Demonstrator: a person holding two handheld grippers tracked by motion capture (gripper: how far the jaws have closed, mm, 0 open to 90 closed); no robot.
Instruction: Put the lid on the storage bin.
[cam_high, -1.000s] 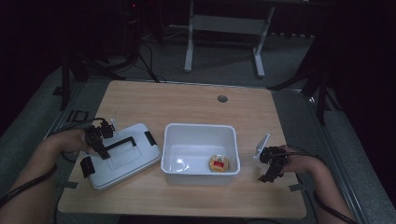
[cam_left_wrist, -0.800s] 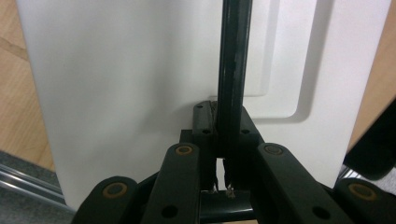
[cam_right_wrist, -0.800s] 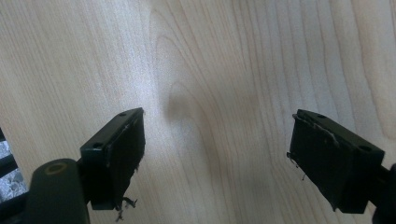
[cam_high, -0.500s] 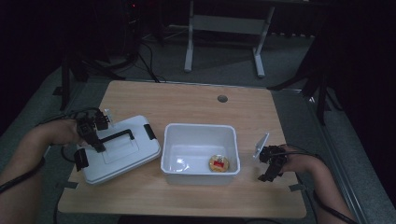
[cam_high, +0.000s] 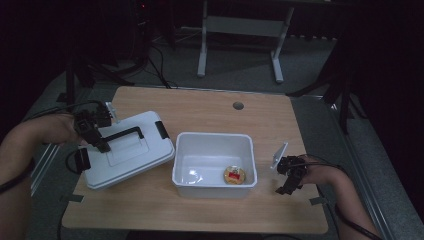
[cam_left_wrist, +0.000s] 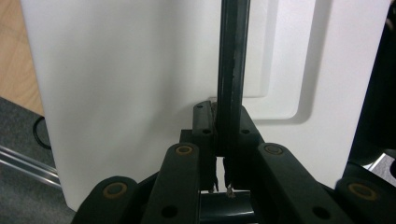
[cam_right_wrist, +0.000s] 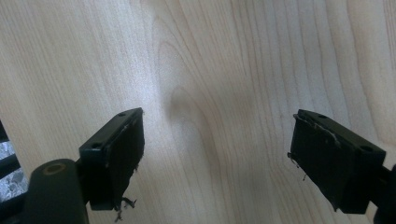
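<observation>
A white box lid (cam_high: 135, 150) with a black carry handle (cam_high: 122, 134) hangs tilted over the table's left side. My left gripper (cam_high: 100, 145) is shut on that handle. In the left gripper view the jaws pinch the black handle bar (cam_left_wrist: 231, 70) in front of the white lid (cam_left_wrist: 116, 93). An open white bin (cam_high: 212, 136) stands mid-table with a small round yellow and red item (cam_high: 234, 175) inside. My right gripper (cam_high: 285, 189) rests low at the right of the bin, open, with bare wood (cam_right_wrist: 210, 56) between its jaws.
Black latches (cam_high: 161, 129) sit at the lid's ends. A round cable hole (cam_high: 238, 105) lies at the table's far side. A metal stand (cam_high: 240, 30) and cables are on the floor behind. Tape marks (cam_high: 316, 201) sit near the front edge.
My left hand has risen with the lid, lifting it off the table and shifting it left and back. The right hand has kept still.
</observation>
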